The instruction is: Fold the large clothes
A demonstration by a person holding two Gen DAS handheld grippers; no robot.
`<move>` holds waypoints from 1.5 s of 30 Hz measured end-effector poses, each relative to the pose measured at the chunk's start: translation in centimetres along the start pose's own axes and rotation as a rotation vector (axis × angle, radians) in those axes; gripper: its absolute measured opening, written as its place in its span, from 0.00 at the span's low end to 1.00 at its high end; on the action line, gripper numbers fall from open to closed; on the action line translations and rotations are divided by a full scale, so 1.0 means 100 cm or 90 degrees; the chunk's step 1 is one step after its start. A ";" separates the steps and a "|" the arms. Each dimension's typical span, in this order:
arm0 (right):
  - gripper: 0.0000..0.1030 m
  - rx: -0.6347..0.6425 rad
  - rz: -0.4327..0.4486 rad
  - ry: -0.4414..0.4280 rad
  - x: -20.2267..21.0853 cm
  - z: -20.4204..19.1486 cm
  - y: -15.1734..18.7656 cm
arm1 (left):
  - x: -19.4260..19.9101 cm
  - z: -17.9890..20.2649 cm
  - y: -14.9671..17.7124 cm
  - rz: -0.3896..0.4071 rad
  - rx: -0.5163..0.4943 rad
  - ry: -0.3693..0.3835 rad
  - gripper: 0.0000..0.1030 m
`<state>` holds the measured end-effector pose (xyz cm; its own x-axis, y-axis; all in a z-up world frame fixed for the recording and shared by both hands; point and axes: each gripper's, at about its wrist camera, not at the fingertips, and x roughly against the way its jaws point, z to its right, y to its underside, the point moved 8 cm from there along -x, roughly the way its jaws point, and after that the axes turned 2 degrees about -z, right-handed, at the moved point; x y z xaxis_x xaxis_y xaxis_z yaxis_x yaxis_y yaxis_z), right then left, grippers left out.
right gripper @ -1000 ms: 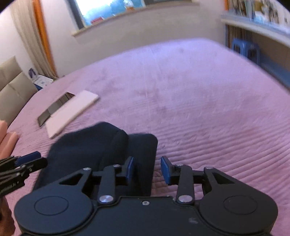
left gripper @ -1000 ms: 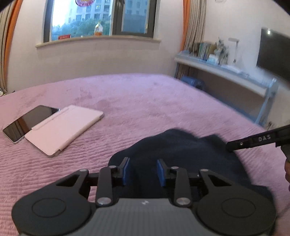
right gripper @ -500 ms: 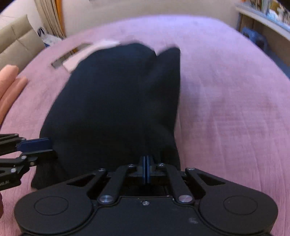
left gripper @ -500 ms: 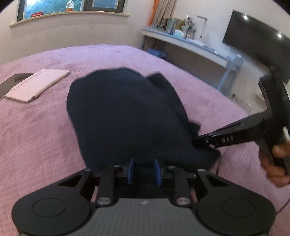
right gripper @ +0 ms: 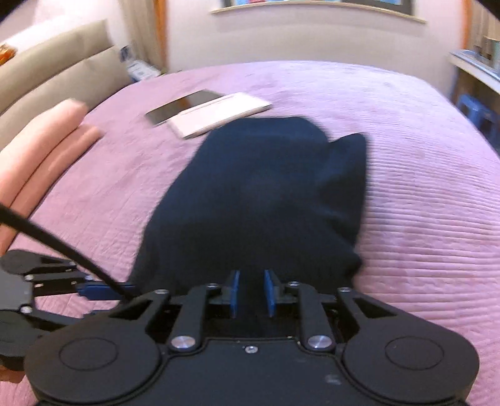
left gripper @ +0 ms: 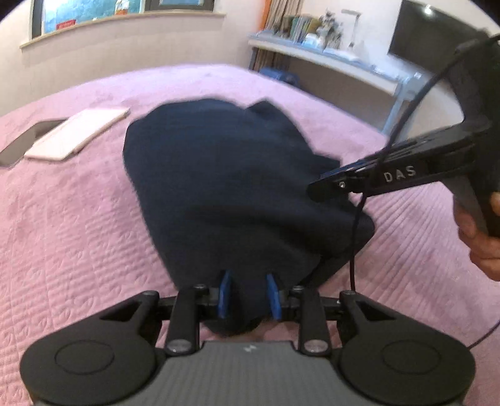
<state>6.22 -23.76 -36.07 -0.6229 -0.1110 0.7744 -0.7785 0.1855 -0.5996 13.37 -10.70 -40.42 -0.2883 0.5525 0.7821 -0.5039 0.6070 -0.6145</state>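
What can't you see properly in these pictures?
- Dark garment: motion-blurred in both views, so its type and folds are unclear.
- Its near edge: hidden behind each gripper's body.
- Tablet beside the pink case: screen dark.
- Shelf items: too small.

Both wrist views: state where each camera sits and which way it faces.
Left wrist: on the left gripper, facing across the bed toward the window; the right gripper and a hand show at right.
Right wrist: on the right gripper, facing likewise; the left gripper shows at left.
Shared: dark garment, tablet.
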 end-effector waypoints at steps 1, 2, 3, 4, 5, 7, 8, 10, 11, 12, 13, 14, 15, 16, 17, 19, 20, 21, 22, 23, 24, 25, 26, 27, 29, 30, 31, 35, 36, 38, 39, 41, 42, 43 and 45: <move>0.35 0.000 -0.013 -0.011 -0.008 -0.004 0.004 | -0.004 -0.005 0.005 -0.009 0.012 -0.005 0.29; 0.35 -0.006 -0.030 -0.022 -0.018 -0.010 0.010 | -0.005 -0.010 0.009 -0.012 0.024 -0.006 0.29; 0.35 -0.016 -0.044 -0.031 -0.026 -0.013 0.018 | -0.004 -0.015 0.012 -0.013 0.035 -0.005 0.31; 0.35 -0.021 -0.053 -0.034 -0.032 -0.016 0.026 | -0.002 -0.019 0.015 -0.016 0.048 -0.005 0.36; 0.35 -0.025 -0.071 -0.036 -0.041 -0.017 0.036 | 0.000 -0.022 0.017 -0.016 0.059 -0.005 0.37; 0.35 -0.009 -0.071 -0.016 -0.038 -0.023 0.051 | 0.003 -0.030 0.025 -0.024 0.078 -0.019 0.45; 0.35 0.011 -0.078 -0.008 -0.035 -0.025 0.056 | 0.006 -0.032 0.029 -0.026 0.083 -0.021 0.45; 0.35 0.012 -0.095 -0.001 -0.026 -0.026 0.062 | 0.015 -0.036 0.031 -0.024 0.100 -0.015 0.41; 0.35 0.005 -0.091 -0.005 -0.018 -0.027 0.060 | 0.022 -0.037 0.029 -0.013 0.107 -0.011 0.40; 0.35 0.006 -0.073 -0.015 -0.008 -0.029 0.054 | 0.026 -0.039 0.025 -0.002 0.111 -0.010 0.38; 0.35 0.013 -0.050 -0.020 0.000 -0.034 0.046 | 0.032 -0.040 0.019 0.015 0.119 -0.011 0.38; 0.35 0.027 -0.026 -0.024 0.007 -0.041 0.034 | 0.037 -0.041 0.014 0.026 0.128 -0.011 0.38; 0.35 0.036 -0.007 -0.032 0.009 -0.049 0.023 | 0.040 -0.044 0.009 0.041 0.140 -0.009 0.38; 0.35 0.042 0.010 -0.039 0.007 -0.056 0.015 | 0.042 -0.047 0.004 0.054 0.153 -0.009 0.39; 0.35 0.046 0.020 -0.044 0.001 -0.063 0.007 | 0.043 -0.050 0.000 0.063 0.165 -0.011 0.39; 0.34 0.036 -0.001 -0.054 -0.023 -0.072 0.006 | 0.042 -0.057 -0.005 0.069 0.180 -0.016 0.39; 0.34 0.019 -0.032 -0.063 -0.040 -0.074 0.015 | 0.041 -0.060 -0.006 0.070 0.183 -0.021 0.39; 0.34 0.009 -0.052 -0.067 -0.052 -0.076 0.025 | 0.040 -0.063 -0.006 0.070 0.184 -0.024 0.39; 0.34 0.011 -0.058 -0.068 -0.056 -0.076 0.031 | 0.039 -0.065 -0.006 0.070 0.185 -0.024 0.39; 0.34 0.024 -0.055 -0.065 -0.052 -0.076 0.034 | 0.040 -0.067 -0.006 0.071 0.185 -0.023 0.39; 0.33 0.029 -0.057 -0.067 -0.046 -0.075 0.036 | 0.040 -0.066 -0.006 0.072 0.184 -0.020 0.39; 0.32 0.030 -0.062 -0.069 -0.039 -0.073 0.039 | 0.041 -0.066 -0.007 0.072 0.181 -0.018 0.39; 0.32 0.037 -0.067 -0.060 -0.030 -0.067 0.043 | 0.040 -0.066 -0.008 0.072 0.179 -0.014 0.39; 0.32 0.051 -0.069 -0.042 -0.024 -0.057 0.048 | 0.040 -0.065 -0.009 0.072 0.177 -0.011 0.39; 0.33 0.081 -0.059 0.015 -0.007 -0.028 0.053 | 0.037 -0.063 -0.012 0.073 0.179 -0.004 0.39; 0.33 0.087 -0.061 0.041 -0.001 -0.011 0.052 | 0.035 -0.062 -0.016 0.073 0.183 0.002 0.39; 0.33 0.088 -0.062 0.063 0.005 0.004 0.050 | 0.033 -0.060 -0.021 0.075 0.184 0.008 0.39; 0.34 0.050 0.020 0.108 0.014 0.048 -0.007 | 0.024 -0.047 -0.051 0.102 0.165 0.036 0.40; 0.35 0.044 0.049 0.108 0.011 0.053 -0.030 | 0.021 -0.043 -0.060 0.107 0.154 0.042 0.41; 0.35 0.036 0.090 0.090 -0.006 0.054 -0.072 | 0.010 -0.036 -0.072 0.111 0.134 0.047 0.41; 0.35 0.026 0.109 0.073 -0.016 0.052 -0.092 | 0.003 -0.033 -0.077 0.108 0.129 0.043 0.42; 0.35 -0.004 0.118 0.024 -0.045 0.041 -0.121 | -0.011 -0.029 -0.080 0.097 0.123 0.041 0.42; 0.35 -0.015 0.111 0.010 -0.060 0.037 -0.129 | -0.016 -0.028 -0.079 0.095 0.123 0.041 0.42; 0.35 -0.022 0.101 0.002 -0.074 0.033 -0.133 | -0.018 -0.027 -0.078 0.098 0.124 0.039 0.43; 0.33 -0.016 0.061 0.009 -0.100 0.029 -0.131 | -0.021 -0.026 -0.076 0.100 0.122 0.038 0.43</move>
<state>22.43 -27.94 -36.52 -0.6932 -0.0771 0.7166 -0.7130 0.2186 -0.6663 19.89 -14.94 -37.67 -0.3295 0.6674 0.6678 -0.6032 0.3954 -0.6927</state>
